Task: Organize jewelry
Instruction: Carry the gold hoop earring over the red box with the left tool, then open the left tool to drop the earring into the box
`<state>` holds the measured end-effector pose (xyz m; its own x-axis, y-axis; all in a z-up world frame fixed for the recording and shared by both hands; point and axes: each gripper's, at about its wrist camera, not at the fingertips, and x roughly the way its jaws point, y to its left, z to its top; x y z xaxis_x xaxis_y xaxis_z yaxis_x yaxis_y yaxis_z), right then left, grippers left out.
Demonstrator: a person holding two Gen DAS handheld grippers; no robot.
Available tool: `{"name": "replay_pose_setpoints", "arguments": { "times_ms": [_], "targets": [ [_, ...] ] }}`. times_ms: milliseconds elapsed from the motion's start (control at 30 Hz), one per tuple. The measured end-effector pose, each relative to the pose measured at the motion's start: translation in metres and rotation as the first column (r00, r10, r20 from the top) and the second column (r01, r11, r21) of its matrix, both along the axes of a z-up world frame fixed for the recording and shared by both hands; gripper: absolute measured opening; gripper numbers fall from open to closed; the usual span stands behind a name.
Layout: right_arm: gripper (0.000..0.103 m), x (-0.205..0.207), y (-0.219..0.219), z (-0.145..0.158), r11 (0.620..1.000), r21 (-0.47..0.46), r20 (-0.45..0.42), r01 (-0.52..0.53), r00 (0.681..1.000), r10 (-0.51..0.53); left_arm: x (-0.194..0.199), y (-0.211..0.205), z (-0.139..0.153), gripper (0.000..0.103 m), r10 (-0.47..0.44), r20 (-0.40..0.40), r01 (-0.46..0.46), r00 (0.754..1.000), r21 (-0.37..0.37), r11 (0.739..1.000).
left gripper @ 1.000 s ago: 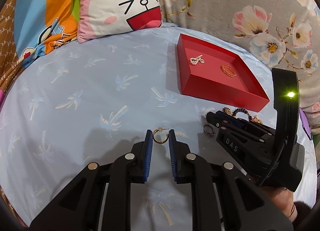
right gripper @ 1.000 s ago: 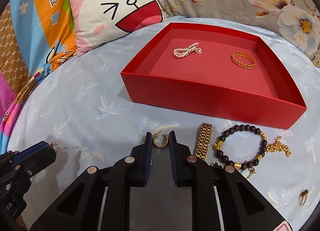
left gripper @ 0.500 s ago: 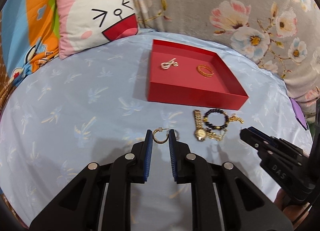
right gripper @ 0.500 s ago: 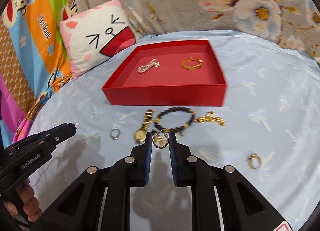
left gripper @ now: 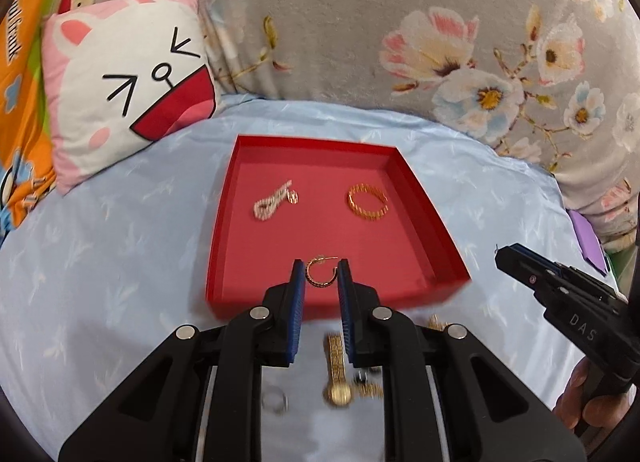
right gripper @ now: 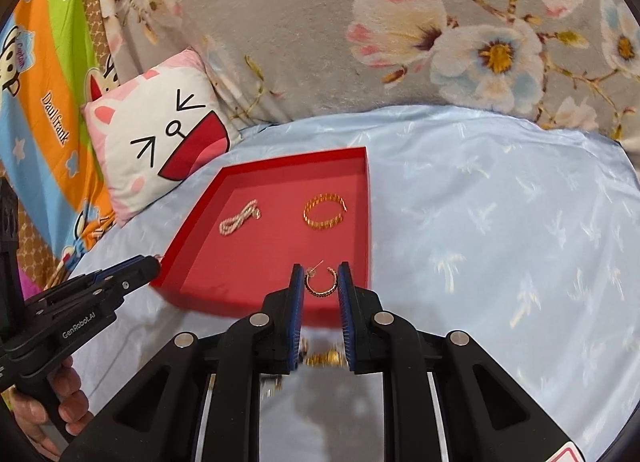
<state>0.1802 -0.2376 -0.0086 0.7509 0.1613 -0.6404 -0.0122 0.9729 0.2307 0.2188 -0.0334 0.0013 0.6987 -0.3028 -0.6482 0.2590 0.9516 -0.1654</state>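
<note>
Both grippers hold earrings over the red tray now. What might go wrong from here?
Each small gold hoop earring sits only between the blue pad tips, so either may slip early.

The right gripper hangs over the red cardboard tray's right front corner; its hoop may land outside.

A drop could tangle with the gold chain bracelet or pearl strand.

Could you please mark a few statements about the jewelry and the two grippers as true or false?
1. The left gripper grips a hoop earring. True.
2. The red tray is empty. False: it holds a pearl bracelet and a gold bracelet.
3. The right gripper holds nothing. False: it grips a second hoop earring.
4. A gold watch lies on the blue sheet. True.
</note>
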Motion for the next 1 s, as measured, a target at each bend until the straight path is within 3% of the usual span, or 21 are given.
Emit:
{"name": "replay_pose_setpoints", "arguments": {
  "times_ms": [167,400,833,1000],
  "targets": [
    [0.016,0.052,0.009,-0.011,0.999,0.03,-0.031,-0.032,0.999,0.033,0.047,-0.006,-0.004,0.016,0.016,-0.01,-0.016,1.0,0.008,1.0],
    [0.016,0.098,0.027,-0.045,0.997,0.031,-0.094,-0.068,0.993,0.07,0.091,-0.01,-0.035,0.016,0.026,-0.072,-0.025,0.997,0.013,1.0],
    [0.019,0.124,0.039,-0.069,0.997,-0.019,-0.113,-0.075,0.991,0.072,0.113,-0.012,-0.058,0.016,0.03,-0.099,-0.029,0.995,0.013,0.999],
    [0.029,0.119,0.04,-0.063,0.997,-0.039,-0.086,-0.065,0.994,0.062,0.109,-0.013,-0.054,0.026,0.051,-0.065,-0.048,0.997,0.042,0.998]
  ]
}}
